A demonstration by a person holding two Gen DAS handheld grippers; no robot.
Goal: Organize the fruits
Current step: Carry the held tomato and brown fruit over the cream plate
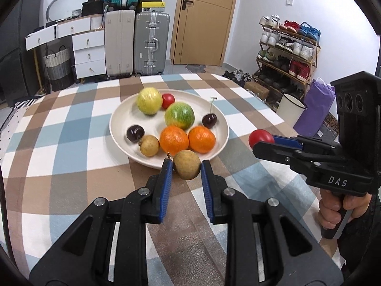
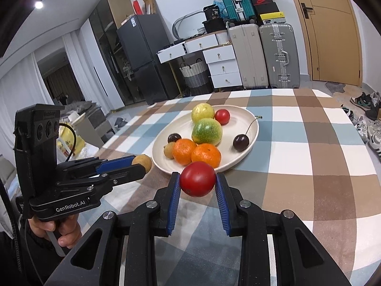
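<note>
Sitting mid-table on checked cloth (image 1: 78, 128): white plate (image 1: 123, 116), the landmark. Lying in it, biggest first: green-red fruit (image 1: 179, 115) at centre, yellow fruit (image 1: 149, 100) toward far rim, two oranges (image 1: 173, 140) toward near rim, small brown fruit (image 1: 149, 145) left of oranges, two dark cherries (image 1: 135, 133), small tomato (image 1: 168, 100) by yellow fruit. Hovering just off plate's near rim: left gripper (image 1: 186, 168) clamping brown fruit (image 1: 186, 168); right gripper (image 2: 197, 179), to the right, clamping red tomato (image 2: 197, 179).

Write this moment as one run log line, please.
left gripper: shut on longan | right gripper: shut on tomato | plate: eight fruits
</note>
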